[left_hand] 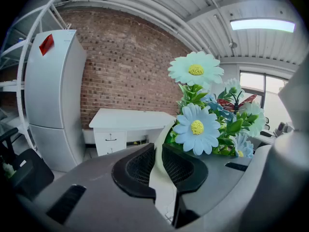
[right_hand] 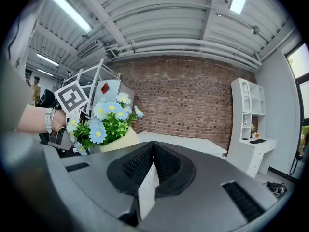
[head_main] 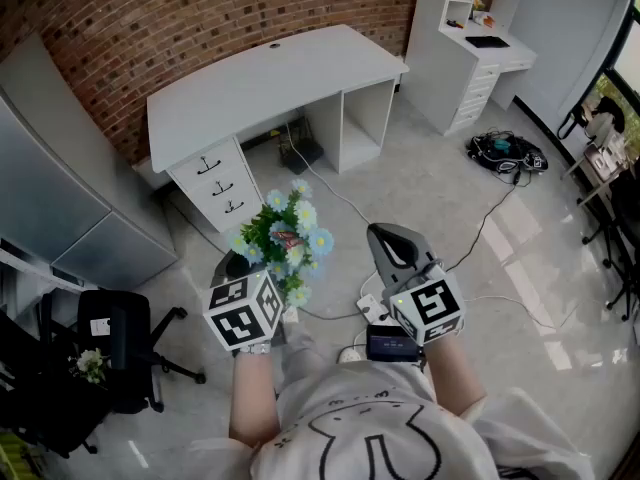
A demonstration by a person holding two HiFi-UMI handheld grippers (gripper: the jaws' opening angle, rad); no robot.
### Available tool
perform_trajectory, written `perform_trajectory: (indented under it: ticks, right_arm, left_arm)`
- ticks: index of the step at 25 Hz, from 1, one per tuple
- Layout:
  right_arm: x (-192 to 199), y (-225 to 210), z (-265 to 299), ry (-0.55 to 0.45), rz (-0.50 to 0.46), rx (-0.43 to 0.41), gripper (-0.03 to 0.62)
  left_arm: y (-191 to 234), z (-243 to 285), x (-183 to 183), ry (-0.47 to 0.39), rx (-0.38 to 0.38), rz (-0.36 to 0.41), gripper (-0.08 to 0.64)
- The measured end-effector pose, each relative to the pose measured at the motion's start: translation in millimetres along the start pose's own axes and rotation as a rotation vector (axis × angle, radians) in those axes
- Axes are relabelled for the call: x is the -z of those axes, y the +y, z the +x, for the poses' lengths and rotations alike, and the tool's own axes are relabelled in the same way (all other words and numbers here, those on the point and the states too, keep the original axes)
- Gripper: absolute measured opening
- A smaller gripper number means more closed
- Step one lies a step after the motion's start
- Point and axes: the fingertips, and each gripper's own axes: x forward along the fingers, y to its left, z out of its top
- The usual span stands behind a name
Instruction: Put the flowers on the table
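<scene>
We are in an office: a white desk [head_main: 270, 73] with drawers stands by a brick wall [head_main: 200, 13]. We also see a black swivel chair [head_main: 115, 353] and white shelving [head_main: 478, 28].

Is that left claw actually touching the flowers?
Touching. The left gripper view shows the left claw with both jaws pressed on the cream rim of the flowers, no gap either side.

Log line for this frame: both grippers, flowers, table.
left gripper: shut on flowers | right gripper: shut, empty | flowers: held above floor, short of white desk
</scene>
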Motion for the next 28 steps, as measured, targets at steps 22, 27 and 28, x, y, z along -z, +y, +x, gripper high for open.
perform_trajectory:
  ticks: [22, 27, 28]
  right_arm:
    - [-36.4, -6.3, 146.6, -0.033, -0.017, 0.013, 0.017]
    - [-36.0, -10.2, 209.5, -0.024, 0.0, 0.025, 0.017]
    - [-37.0, -11.2, 222.7, -0.021, 0.006, 0.031, 0.017]
  left_arm:
    - [96.8, 89.6, -89.7, -0.075, 0.019, 0.004, 0.057]
    - [133.9, 139.3, -115.6, -0.068, 0.04, 0.016, 0.057]
    - [141.5, 149.1, -121.8, -0.065, 0.047, 0.02, 0.057]
